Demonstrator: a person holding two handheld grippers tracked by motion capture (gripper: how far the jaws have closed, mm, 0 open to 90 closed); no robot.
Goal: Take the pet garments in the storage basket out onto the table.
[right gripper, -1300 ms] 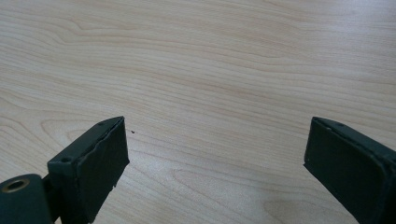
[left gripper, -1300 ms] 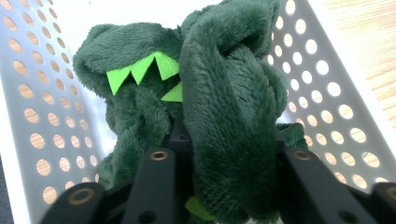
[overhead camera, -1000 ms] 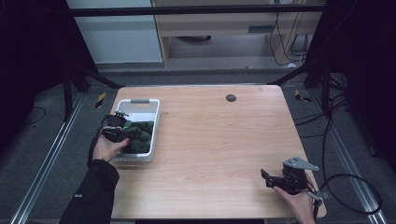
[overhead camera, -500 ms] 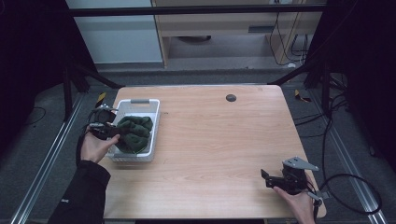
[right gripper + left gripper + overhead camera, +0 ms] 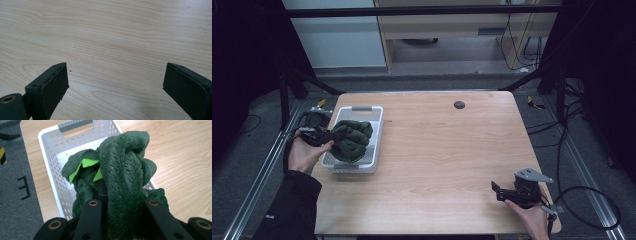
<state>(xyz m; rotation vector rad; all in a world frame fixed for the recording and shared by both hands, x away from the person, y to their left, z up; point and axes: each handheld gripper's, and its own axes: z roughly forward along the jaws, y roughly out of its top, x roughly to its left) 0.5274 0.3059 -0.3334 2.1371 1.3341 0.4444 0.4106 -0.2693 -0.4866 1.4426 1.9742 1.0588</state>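
A dark green plush toy [image 5: 353, 139] with light green patches hangs over the white perforated basket [image 5: 362, 111] at the table's left side. My left gripper [image 5: 326, 136] is shut on the plush at the basket's left rim. In the left gripper view a thick fold of the plush toy [image 5: 125, 170] is pinched between the jaws of my left gripper [image 5: 122, 203], with the white basket [image 5: 50, 150] beneath it. My right gripper [image 5: 499, 190] rests near the table's front right corner. It is my right gripper [image 5: 117, 80] whose jaws stand wide open over bare wood.
A small dark round disc [image 5: 459, 104] sits near the table's far edge. Grey floor with black tape marks [image 5: 23, 186] lies left of the table. Cables and a yellow-black object [image 5: 534, 102] lie on the floor at the right.
My left gripper has drawn back toward the basket's left rim, pulling the plush up and leftward with it. The right gripper has stayed still.
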